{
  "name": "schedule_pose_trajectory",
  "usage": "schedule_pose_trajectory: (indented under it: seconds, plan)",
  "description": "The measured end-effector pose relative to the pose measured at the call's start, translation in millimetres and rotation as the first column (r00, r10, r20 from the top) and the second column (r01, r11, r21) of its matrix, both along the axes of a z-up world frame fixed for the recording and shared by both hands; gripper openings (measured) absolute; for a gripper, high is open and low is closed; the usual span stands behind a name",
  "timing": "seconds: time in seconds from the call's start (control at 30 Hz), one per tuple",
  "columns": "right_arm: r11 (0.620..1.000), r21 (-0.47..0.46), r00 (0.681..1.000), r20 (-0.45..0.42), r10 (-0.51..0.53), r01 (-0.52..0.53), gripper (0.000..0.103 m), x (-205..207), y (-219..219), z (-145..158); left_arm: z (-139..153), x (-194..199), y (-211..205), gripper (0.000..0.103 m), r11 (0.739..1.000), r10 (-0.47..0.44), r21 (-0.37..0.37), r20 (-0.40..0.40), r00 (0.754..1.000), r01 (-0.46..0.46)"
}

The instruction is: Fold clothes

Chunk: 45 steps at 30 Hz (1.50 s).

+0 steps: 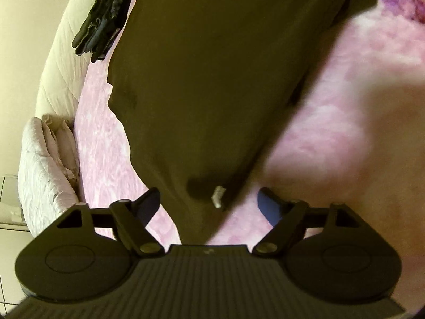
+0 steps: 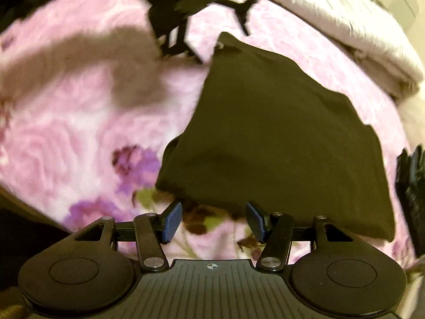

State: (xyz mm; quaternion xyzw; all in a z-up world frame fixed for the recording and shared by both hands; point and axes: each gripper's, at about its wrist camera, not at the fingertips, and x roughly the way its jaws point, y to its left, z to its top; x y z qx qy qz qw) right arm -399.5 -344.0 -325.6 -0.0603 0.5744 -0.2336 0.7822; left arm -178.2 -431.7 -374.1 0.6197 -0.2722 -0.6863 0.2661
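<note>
A dark olive-brown garment [image 1: 212, 79] lies flat and folded lengthwise on a pink floral blanket [image 1: 106, 146]. A small white tag [image 1: 218, 196] shows at its near end. My left gripper [image 1: 209, 204] is open and empty, its jaws standing either side of that near end, just above it. In the right wrist view the same garment [image 2: 279, 138] lies ahead. My right gripper [image 2: 213, 220] is open and empty just short of the garment's near edge. The left gripper [image 2: 196, 8] shows as a dark shape at the garment's far end.
A black garment [image 1: 103, 18] lies at the blanket's far left edge and shows at the right edge of the right wrist view [image 2: 411, 186]. A white quilt [image 1: 63, 61] and a folded pale duvet [image 1: 45, 170] border the blanket. The blanket [image 2: 79, 133] spreads left of the garment.
</note>
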Motion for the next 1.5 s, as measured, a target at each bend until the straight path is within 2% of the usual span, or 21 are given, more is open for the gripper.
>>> schedule_pose_trajectory:
  seconds: [0.1, 0.17, 0.27, 0.3, 0.37, 0.43, 0.5, 0.53, 0.57, 0.67, 0.8, 1.03, 1.17, 1.33, 1.4, 1.5]
  plan:
    - [0.993, -0.095, 0.996, -0.065, 0.06, -0.066, 0.057, 2, 11, -19, -3, -1, -9, 0.057, 0.999, -0.033, -0.009, 0.022, 0.999, 0.033]
    - [0.979, -0.157, 0.988, -0.103, 0.113, -0.128, 0.057, 4, 15, -29, -6, -3, -15, 0.053, 0.999, -0.046, -0.007, 0.029, 0.999, 0.046]
    - [0.95, -0.224, 0.973, -0.131, 0.191, -0.216, 0.057, 7, 18, -46, -9, -7, -24, 0.017, 0.999, -0.044, 0.012, 0.034, 0.998, 0.044]
    - [0.937, -0.252, 0.968, -0.129, 0.216, -0.243, 0.057, 8, 18, -49, -11, -7, -25, 0.015, 0.999, -0.044, 0.019, 0.036, 0.998, 0.044]
    - [0.913, -0.294, 0.958, -0.131, 0.255, -0.283, 0.057, 10, 18, -54, -12, -8, -28, 0.012, 0.999, -0.042, 0.03, 0.031, 0.999, 0.041]
    - [0.906, -0.298, 0.953, -0.127, 0.275, -0.301, 0.056, 11, 15, -56, -8, -7, -30, 0.01, 0.999, -0.019, 0.04, 0.007, 1.0, 0.019]
    - [0.929, -0.245, 0.96, -0.085, 0.266, -0.279, 0.036, 11, 7, -51, -4, -5, -28, 0.009, 0.999, -0.018, 0.037, 0.001, 1.0, 0.018]
    - [0.947, -0.199, 0.968, -0.054, 0.245, -0.251, 0.017, 10, 1, -46, -3, -4, -25, 0.008, 0.999, -0.023, 0.036, 0.004, 1.0, 0.023]
    - [0.957, -0.179, 0.973, -0.037, 0.227, -0.23, 0.007, 9, -3, -42, -1, -2, -22, 0.007, 0.999, -0.028, 0.034, 0.008, 1.0, 0.028]
    - [0.964, -0.147, 0.975, -0.022, 0.223, -0.223, 0.004, 8, -6, -31, 10, 2, -13, 0.007, 0.999, -0.028, 0.029, 0.01, 1.0, 0.028]
    - [0.964, -0.105, 0.969, 0.016, 0.247, -0.244, 0.004, 9, 4, -11, 27, 10, 3, 0.007, 0.999, 0.022, 0.037, -0.007, 1.0, -0.022]
    - [0.961, 0.037, 0.952, 0.15, 0.267, -0.276, 0.004, 12, 25, 27, 50, 40, 57, 0.007, 0.992, 0.077, 0.103, 0.033, 0.997, -0.08]
    - [0.97, 0.082, 0.946, 0.252, 0.202, -0.229, 0.003, 2, 13, 61, 78, 44, 56, 0.007, 0.992, 0.075, 0.094, 0.044, 0.996, -0.079]
    - [0.995, 0.088, 0.93, 0.366, 0.018, -0.054, 0.003, -30, -41, 113, 130, 17, -10, 0.007, 0.995, 0.077, 0.055, 0.02, 0.997, -0.078]
    - [0.99, 0.128, 0.903, 0.419, -0.102, 0.052, 0.003, -52, -74, 130, 149, -6, -48, 0.007, 0.997, 0.057, 0.05, 0.021, 0.998, -0.058]
    - [0.957, 0.209, 0.832, 0.479, -0.28, 0.201, 0.003, -91, -129, 145, 165, -48, -110, 0.007, 0.998, 0.014, 0.061, 0.032, 0.999, -0.016]
